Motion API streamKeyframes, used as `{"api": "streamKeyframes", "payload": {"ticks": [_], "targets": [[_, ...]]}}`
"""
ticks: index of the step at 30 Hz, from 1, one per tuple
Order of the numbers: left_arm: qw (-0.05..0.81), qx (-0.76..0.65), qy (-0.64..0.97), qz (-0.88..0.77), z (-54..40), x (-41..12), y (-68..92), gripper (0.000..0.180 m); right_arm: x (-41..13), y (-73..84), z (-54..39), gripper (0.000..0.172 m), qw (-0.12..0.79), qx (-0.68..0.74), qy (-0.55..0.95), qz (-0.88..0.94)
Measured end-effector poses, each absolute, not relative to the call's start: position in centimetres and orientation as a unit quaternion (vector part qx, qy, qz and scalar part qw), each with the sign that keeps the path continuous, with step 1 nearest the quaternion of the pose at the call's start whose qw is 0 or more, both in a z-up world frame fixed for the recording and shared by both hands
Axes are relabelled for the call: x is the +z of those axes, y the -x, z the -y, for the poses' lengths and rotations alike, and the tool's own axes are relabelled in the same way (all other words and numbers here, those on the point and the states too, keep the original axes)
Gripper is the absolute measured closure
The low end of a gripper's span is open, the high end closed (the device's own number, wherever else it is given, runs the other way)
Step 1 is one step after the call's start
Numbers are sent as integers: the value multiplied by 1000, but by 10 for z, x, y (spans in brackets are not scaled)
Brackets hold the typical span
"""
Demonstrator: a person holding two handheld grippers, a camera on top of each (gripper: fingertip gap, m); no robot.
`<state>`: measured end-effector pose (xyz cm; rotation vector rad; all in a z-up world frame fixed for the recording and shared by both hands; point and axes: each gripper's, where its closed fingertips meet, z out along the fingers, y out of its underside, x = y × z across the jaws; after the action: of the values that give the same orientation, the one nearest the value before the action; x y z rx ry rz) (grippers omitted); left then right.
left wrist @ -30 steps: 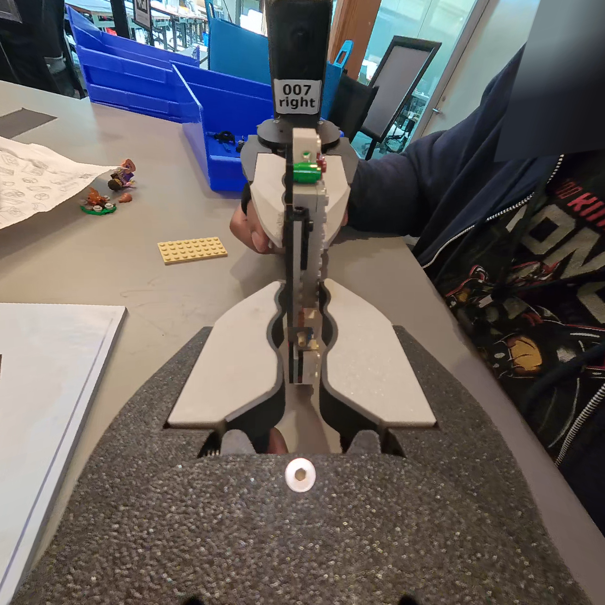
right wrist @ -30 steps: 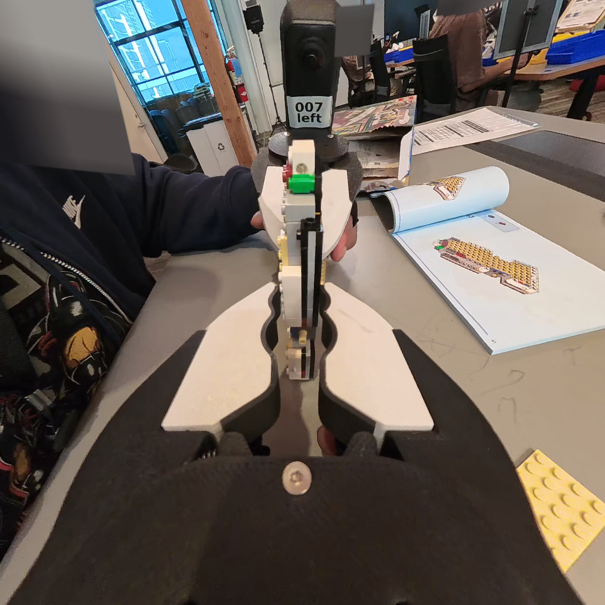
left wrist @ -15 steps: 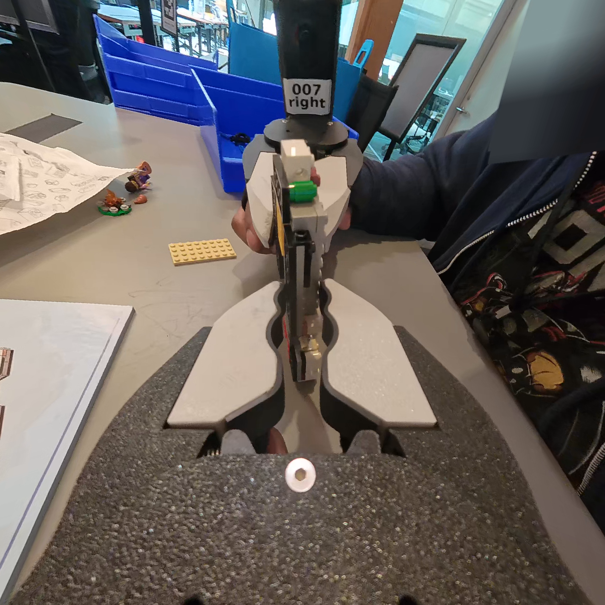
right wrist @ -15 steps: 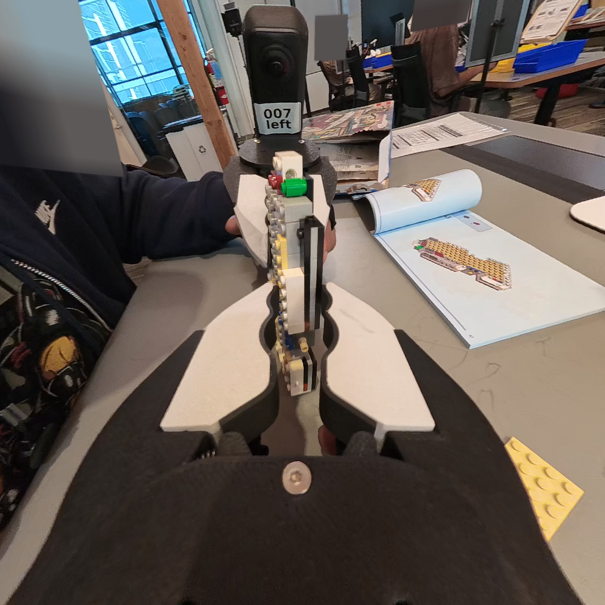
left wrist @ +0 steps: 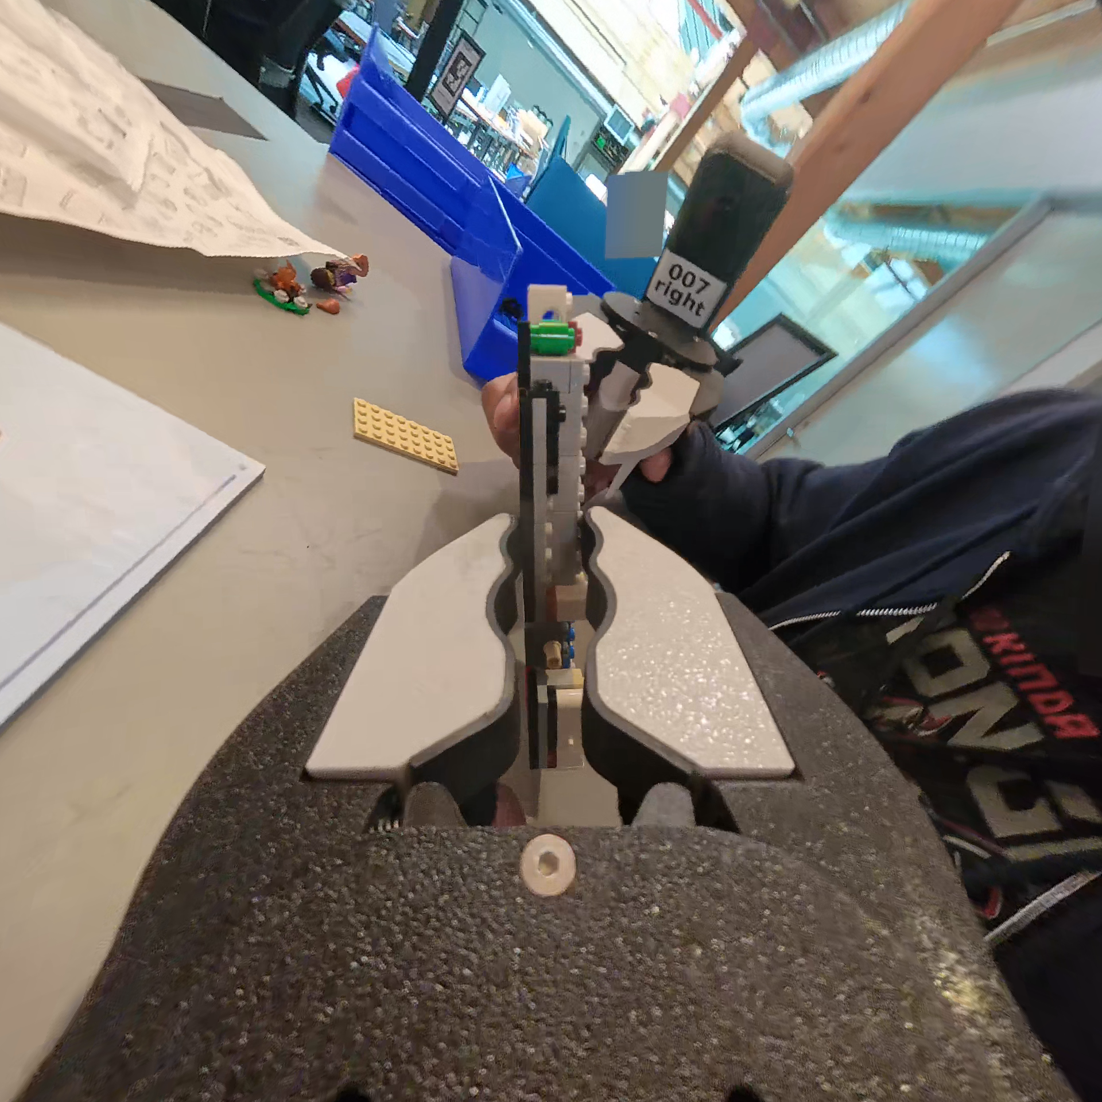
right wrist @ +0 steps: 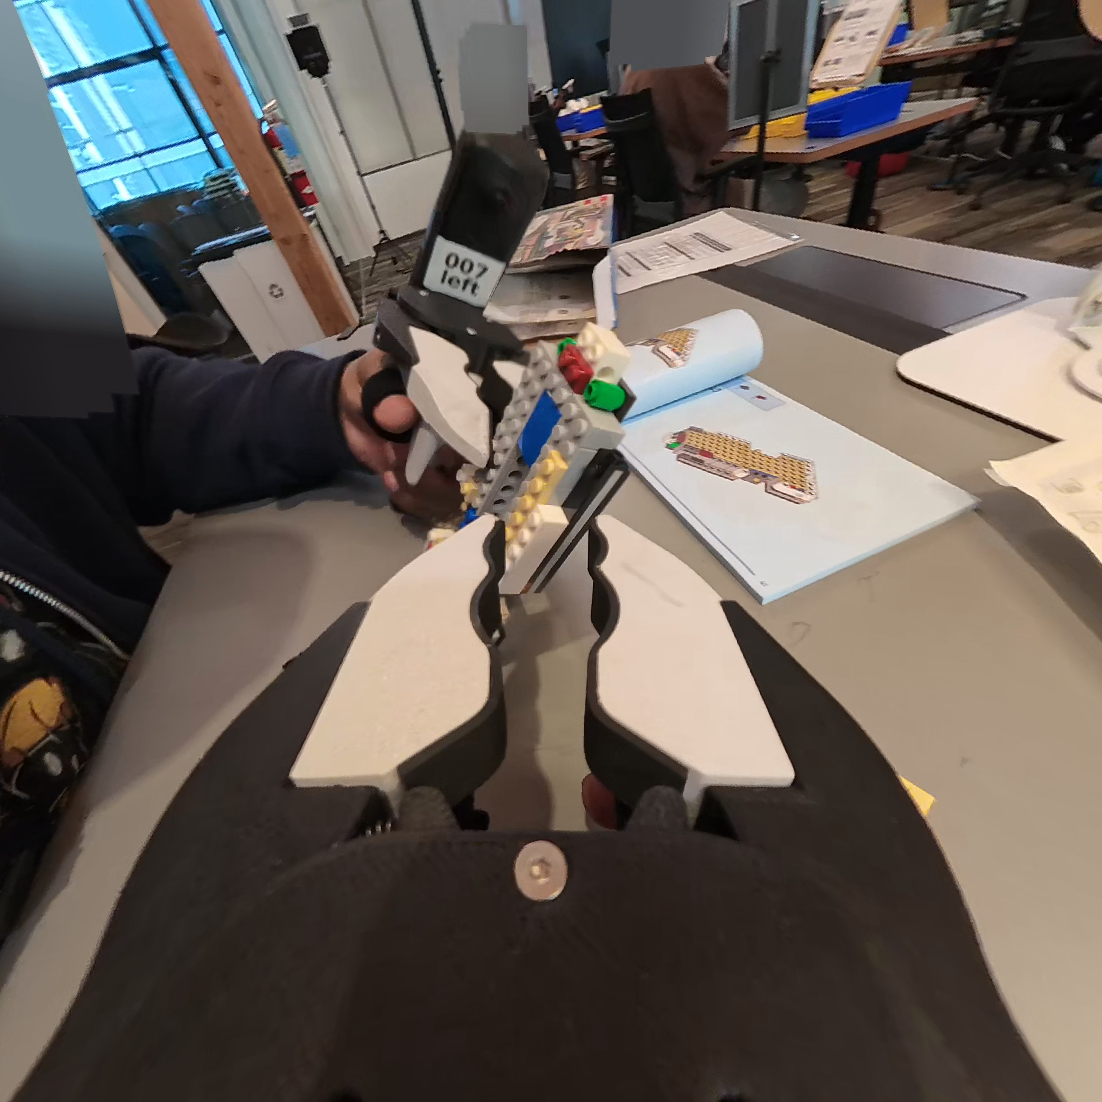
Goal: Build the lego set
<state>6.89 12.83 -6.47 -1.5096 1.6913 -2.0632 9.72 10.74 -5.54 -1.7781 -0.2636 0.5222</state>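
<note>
On the far left of the left wrist view, a sheet of printed paper [left wrist: 119,161] and a white booklet [left wrist: 89,507] lie on the grey table [left wrist: 298,566]. Near the paper's edge sit a few small brick figures [left wrist: 310,283], and a tan studded plate [left wrist: 405,434] lies flat further right, in front of a blue bin [left wrist: 477,250]. At the middle, the left tongs [left wrist: 550,525] pinch a long brick model [left wrist: 551,477] of grey, black and white pieces; both pale fingers [left wrist: 650,626] press on its sides, and it stands upright with a green stud piece [left wrist: 551,337] at the far end. Just right of the model's upper part are the right tongs [left wrist: 620,429], tilted away beside it.

In the right wrist view, the person's dark sleeve [right wrist: 209,417] is at left. The right tongs [right wrist: 544,531] are spread, and the model [right wrist: 536,459] leans between their tips with a clear gap on the right side. To the right an open pale-blue instruction booklet [right wrist: 805,477] lies on the table.
</note>
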Motion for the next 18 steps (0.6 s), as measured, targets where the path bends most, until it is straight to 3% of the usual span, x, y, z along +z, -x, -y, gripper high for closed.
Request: {"api": "streamKeyframes", "payload": {"ticks": [8, 18], "targets": [[-35, -744, 551, -376, -150, -52, -78, 163, -62, -92, -109, 137, 576, 230, 777, 109], [-26, -785, 596, -164, -196, -52, -80, 163, -66, -88, -110, 125, 611, -8, 749, 254]]}}
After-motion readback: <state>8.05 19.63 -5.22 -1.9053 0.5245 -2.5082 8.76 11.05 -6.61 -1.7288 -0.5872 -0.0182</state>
